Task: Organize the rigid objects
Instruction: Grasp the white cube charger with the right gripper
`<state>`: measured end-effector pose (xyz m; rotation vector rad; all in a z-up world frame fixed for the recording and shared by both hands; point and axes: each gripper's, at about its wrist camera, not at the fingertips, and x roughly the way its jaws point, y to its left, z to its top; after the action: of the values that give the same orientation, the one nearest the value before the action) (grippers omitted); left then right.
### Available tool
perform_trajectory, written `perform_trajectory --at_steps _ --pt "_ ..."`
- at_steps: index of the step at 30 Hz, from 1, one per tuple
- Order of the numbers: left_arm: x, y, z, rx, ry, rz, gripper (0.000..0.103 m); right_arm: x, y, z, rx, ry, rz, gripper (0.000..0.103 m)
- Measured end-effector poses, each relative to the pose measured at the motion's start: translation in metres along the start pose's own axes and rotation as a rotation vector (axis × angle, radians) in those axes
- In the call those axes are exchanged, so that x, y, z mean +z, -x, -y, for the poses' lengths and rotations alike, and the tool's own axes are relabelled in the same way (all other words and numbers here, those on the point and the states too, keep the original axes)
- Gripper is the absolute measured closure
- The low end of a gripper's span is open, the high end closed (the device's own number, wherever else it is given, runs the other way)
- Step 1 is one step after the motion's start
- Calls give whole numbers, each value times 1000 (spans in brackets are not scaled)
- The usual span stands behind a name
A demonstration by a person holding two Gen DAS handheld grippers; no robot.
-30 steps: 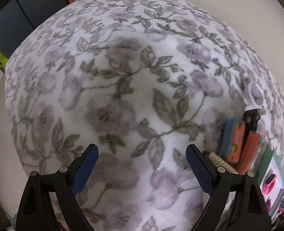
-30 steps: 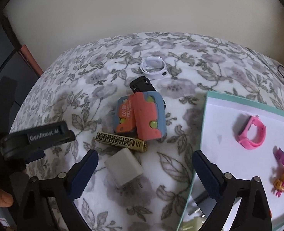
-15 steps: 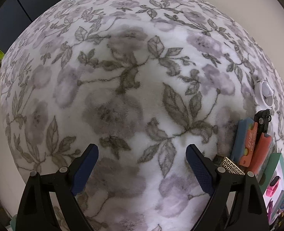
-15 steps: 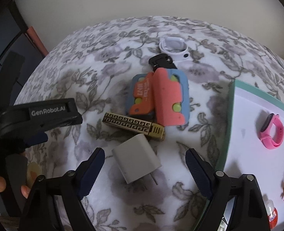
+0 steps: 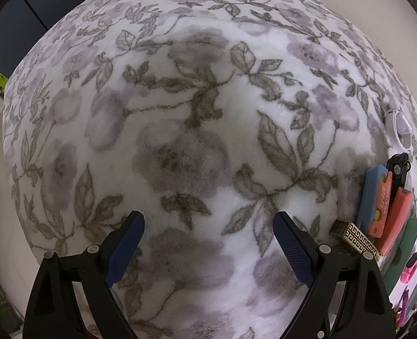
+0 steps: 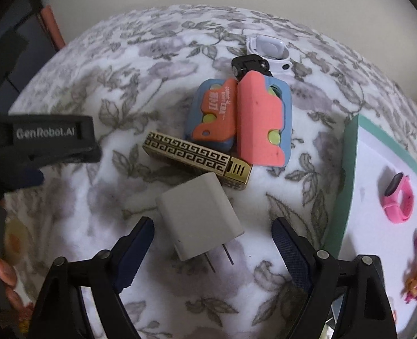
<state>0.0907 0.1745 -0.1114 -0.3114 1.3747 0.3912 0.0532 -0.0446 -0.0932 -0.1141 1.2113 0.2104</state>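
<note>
My right tool point(image 6: 212, 243) hangs apart over the white charger point(image 6: 198, 216), pads clear of its sides, tray rim point(image 6: 346, 180) just right, while my left tool point(image 5: 208, 243) gapes above bare floral blanket point(image 5: 180, 113).

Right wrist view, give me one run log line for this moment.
right gripper: open, above white charger | left gripper: open, over bare floral cover | pink watch: on tray
</note>
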Motion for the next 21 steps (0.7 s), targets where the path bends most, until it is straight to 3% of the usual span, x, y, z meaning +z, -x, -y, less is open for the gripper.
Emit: perform_trajectory --at_steps 6,14,21 --pt "-2 1 3 4 -16 1 10 3 0 5 1 -18 0 18" --pt "-2 3 9 -6 -47 8 10 7 5 32 37 -108 14 41" --pt "-6 9 26 -19 -100 18 10 5 10 49 92 -177 14 53"
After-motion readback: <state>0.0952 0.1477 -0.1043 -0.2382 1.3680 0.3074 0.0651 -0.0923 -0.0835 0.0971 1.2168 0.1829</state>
